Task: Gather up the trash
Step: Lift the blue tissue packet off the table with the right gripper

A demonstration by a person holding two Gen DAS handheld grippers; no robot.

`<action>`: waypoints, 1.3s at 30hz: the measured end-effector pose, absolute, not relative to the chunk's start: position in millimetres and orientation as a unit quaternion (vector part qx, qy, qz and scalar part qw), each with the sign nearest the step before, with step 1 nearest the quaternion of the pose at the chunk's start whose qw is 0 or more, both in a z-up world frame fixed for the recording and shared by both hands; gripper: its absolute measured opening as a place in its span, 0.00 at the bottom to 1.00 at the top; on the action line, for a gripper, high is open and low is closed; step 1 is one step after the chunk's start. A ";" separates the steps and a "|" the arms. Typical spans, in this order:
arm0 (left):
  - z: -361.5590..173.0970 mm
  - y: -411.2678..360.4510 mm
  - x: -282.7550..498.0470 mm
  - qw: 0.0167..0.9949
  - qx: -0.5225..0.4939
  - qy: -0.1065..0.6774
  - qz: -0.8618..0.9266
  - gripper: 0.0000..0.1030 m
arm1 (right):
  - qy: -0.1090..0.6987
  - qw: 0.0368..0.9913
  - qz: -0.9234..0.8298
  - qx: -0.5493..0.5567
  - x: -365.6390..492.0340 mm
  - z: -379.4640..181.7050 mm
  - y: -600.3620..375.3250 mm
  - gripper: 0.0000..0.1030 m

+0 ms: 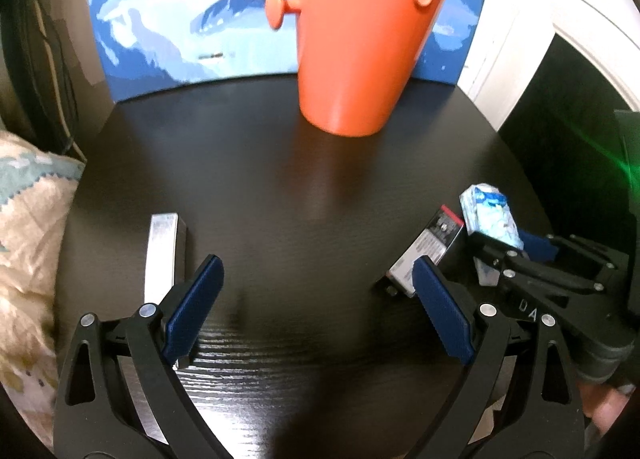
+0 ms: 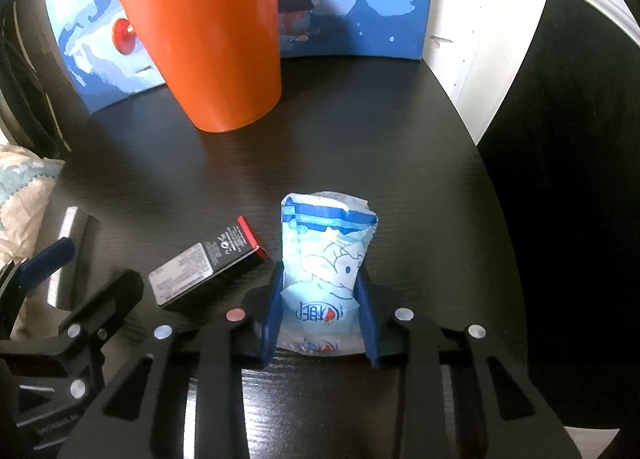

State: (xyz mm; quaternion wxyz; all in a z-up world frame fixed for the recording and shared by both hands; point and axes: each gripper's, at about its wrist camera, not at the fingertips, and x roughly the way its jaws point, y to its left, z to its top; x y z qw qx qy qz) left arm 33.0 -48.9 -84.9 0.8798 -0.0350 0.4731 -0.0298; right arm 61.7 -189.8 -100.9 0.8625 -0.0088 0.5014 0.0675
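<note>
"DA" on right gripper [image 1: 504,255], packet [image 2: 324,271] logo unreadable

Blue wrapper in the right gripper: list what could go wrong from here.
1. The right gripper pinches only the blue wrapper's lower end; the soft pack may slip or flop during lifting.
2. The black box lies close beside it and could get knocked.
3. The orange bucket looks light; bumping its rim might tip it.

A dark wood-grain desk [image 1: 280,199] fills the scene. A blue and white painted canvas [image 1: 168,27] stands upright along its far edge. A patterned cushion [image 1: 28,227] lies beside the desk's left side.
</note>
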 end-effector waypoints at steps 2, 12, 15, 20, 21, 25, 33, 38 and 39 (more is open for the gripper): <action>-79.0 -50.5 33.9 0.881 -0.036 0.471 -0.030 0.91 | 0.495 0.866 0.069 -0.008 61.4 -94.3 -189.1 0.32; -54.8 -52.0 31.1 0.889 -0.038 0.455 -0.031 0.91 | 0.461 0.884 0.082 -0.002 45.8 -66.7 -191.3 0.32; -44.8 -52.5 29.0 0.892 -0.040 0.449 -0.032 0.91 | 0.458 0.885 0.088 0.010 39.1 -62.6 -194.9 0.32; -25.5 -54.3 23.6 0.899 -0.038 0.436 -0.034 0.91 | 0.435 0.896 0.092 0.012 29.4 -39.6 -200.8 0.32; -22.2 -54.6 22.6 0.900 -0.038 0.434 -0.036 0.91 | 0.429 0.898 0.093 0.014 26.6 -33.9 -201.8 0.32; -8.8 -56.7 17.4 0.904 -0.034 0.425 -0.038 0.91 | 0.415 0.904 0.099 0.017 17.6 -16.6 -204.1 0.32; 14.1 -54.0 6.7 0.911 -0.041 0.409 -0.041 0.91 | 0.383 0.918 0.104 0.019 1.1 14.7 -205.1 0.32; 29.0 -51.8 -1.6 0.917 -0.039 0.396 -0.039 0.91 | 0.365 0.924 0.108 0.027 -6.5 30.6 -208.8 0.32; 30.8 -51.2 -2.4 0.917 -0.039 0.395 -0.039 0.91 | 0.363 0.925 0.109 0.028 -7.8 33.3 -209.1 0.32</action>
